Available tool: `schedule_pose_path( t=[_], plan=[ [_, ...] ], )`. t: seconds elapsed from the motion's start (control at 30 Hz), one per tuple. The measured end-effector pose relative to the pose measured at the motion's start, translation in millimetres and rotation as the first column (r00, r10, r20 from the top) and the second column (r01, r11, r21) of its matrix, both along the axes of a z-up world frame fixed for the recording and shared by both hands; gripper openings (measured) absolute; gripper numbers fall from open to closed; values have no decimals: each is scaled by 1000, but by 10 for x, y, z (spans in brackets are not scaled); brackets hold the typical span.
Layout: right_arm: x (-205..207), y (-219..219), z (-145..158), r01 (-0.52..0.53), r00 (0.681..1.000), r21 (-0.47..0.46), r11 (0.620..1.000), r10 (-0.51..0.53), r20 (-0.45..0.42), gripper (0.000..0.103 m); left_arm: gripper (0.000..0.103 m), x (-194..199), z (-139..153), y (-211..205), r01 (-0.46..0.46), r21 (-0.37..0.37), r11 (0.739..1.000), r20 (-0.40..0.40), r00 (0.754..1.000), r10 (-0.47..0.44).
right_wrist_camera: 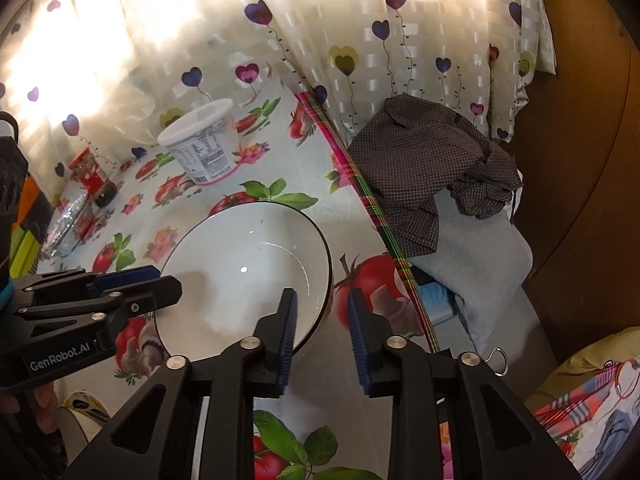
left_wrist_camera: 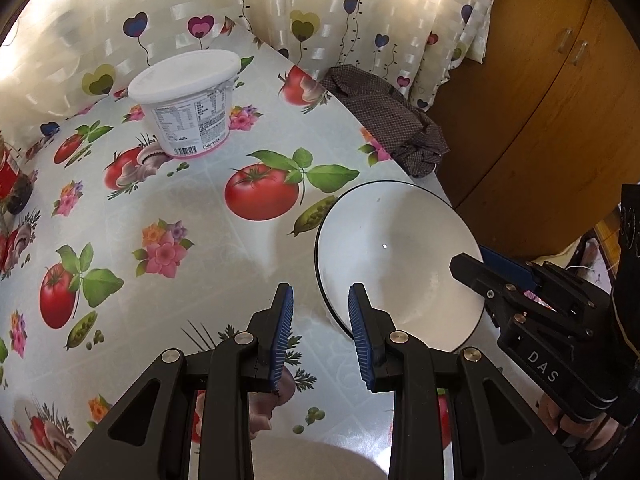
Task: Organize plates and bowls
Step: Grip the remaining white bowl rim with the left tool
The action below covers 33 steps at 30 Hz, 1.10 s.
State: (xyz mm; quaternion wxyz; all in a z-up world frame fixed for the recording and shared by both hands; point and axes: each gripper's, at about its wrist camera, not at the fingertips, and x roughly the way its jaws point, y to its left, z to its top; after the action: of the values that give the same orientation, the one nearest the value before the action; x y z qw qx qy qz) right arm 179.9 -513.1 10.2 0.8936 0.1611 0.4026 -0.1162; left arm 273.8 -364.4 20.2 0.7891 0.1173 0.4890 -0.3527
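A white bowl (left_wrist_camera: 400, 256) with a thin dark rim stands near the right edge of the fruit-print table (left_wrist_camera: 180, 208). My left gripper (left_wrist_camera: 320, 320) straddles the bowl's left rim, one finger outside and one inside. Table shows in the gap, so it is open. In the right wrist view the same bowl (right_wrist_camera: 240, 264) lies ahead, and my right gripper (right_wrist_camera: 322, 320) straddles its right rim, left finger inside and right finger outside. I see gaps on both sides of the rim, so it is open. The left gripper (right_wrist_camera: 152, 280) shows from the side at the opposite rim.
A lidded white tub (left_wrist_camera: 188, 100) stands at the back of the table, with a red-labelled jar (right_wrist_camera: 90, 176) and a clear dish (right_wrist_camera: 66, 228) at the far left. A chequered cloth (left_wrist_camera: 388, 120) hangs off the table's right edge. A wooden cabinet (left_wrist_camera: 540, 80) stands beyond it.
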Motion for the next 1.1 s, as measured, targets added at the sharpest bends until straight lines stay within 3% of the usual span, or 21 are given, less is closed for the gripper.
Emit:
schedule_pose_path(
  t=[0.2,0.4,0.77,1.1],
  plan=[
    [17,15,-2,-8,1000,5,1000,8,5,17,29,19,-32,-7,-11,-6,1000,-6,1000,11],
    [22,23,0,-6,1000,6,1000,6,5,17,17,-13,-30,-61,1,-6,1000,3,1000,-1],
    [26,22,-1,-13,1000,3,1000,13,1,17,16,-58,-24,-77,-1,14,1000,41,999,0],
    [-133,29,66,-3,1000,25,1000,2,28,17,16,-149,108,2,-6,-19,1000,59,998,7]
  ],
)
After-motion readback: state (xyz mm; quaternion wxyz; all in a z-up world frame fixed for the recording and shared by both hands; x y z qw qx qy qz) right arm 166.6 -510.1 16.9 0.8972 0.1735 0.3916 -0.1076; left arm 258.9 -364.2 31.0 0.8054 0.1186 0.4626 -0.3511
